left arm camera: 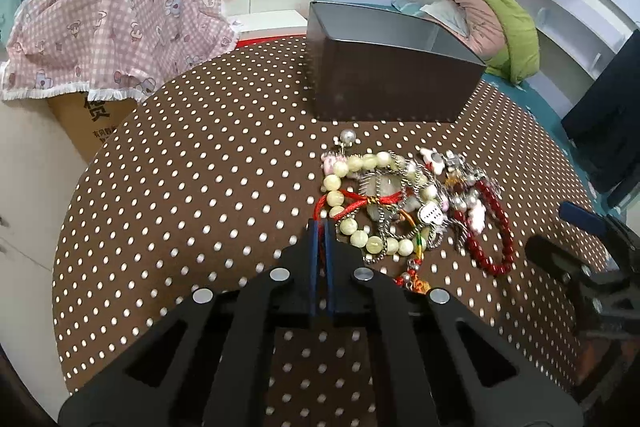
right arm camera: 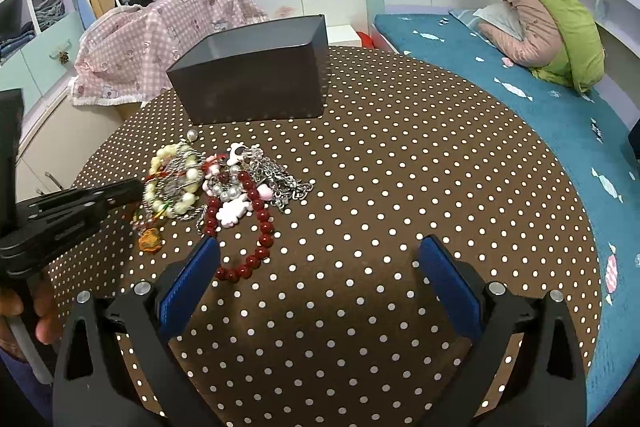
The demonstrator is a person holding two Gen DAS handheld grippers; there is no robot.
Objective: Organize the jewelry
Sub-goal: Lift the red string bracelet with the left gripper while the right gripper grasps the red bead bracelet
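At the centre of the left wrist view, the left tongs stand pressed together, their blue pads meeting at the near left edge of the jewelry heap. A loop of red cord lies right at the tips; whether the pads have pinched it I cannot tell. The heap spreads from the tips toward the right of the frame, its long axis running left to right across the dotted worktop: pale bead bracelet nearest, silver chains in the middle, red bead bracelet at the far right. In the right wrist view the right tongs hang spread wide with nothing between them, the red bead bracelet just beyond the left pad. The left tongs look nearer the cord and the pale beads, the right nearer the red beads. Beyond the heap, toward the top of the frame, stands the dark box, open-topped; the little of its inside that shows looks bare.
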